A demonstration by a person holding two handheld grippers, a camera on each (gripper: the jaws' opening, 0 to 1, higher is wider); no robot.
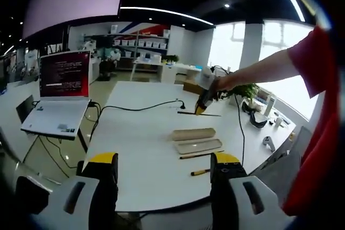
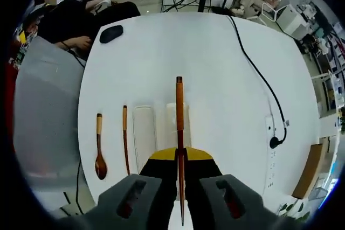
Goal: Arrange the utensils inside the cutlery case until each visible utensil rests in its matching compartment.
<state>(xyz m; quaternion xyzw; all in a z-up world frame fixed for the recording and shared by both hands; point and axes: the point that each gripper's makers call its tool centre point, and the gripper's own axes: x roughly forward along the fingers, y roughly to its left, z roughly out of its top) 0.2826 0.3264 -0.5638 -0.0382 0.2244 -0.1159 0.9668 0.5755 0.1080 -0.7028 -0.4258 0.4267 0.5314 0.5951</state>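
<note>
Right tool clamped on a chopstick, held above the open cutlery case on the white counter. Both case halves empty; spoon and second chopstick lying just beside it. Left tool gaping wide, holding nothing.

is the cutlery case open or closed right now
Open: in the right gripper view the case tray and its lid lie side by side, apart, on the table.
</note>
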